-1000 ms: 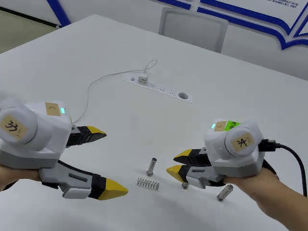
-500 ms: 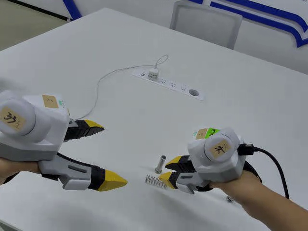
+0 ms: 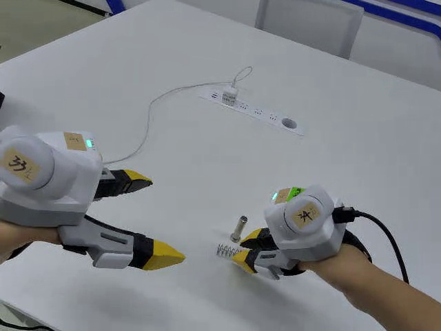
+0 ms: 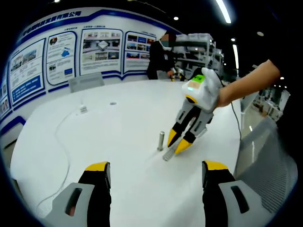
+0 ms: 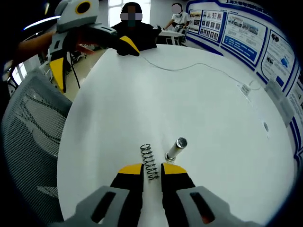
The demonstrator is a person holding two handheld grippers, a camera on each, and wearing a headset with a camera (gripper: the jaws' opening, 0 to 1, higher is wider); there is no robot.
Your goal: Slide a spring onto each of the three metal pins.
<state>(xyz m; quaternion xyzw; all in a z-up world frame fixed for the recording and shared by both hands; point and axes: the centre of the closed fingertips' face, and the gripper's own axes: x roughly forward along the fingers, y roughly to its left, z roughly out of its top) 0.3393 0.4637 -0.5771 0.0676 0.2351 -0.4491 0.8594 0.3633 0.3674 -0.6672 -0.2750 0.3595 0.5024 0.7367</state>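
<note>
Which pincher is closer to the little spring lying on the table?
The right gripper: its tips sit at one end of the spring. The left gripper hangs open well off to the side, away from it.

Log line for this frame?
left gripper: open, empty | right gripper: jaws astride spring end, grip unclear | pin: upright, bare, beside spring | spring: flat on table

Left tongs [image 3: 164, 219] gape wide; right tongs [image 3: 243, 247] nearly closed, tilted down.
</note>
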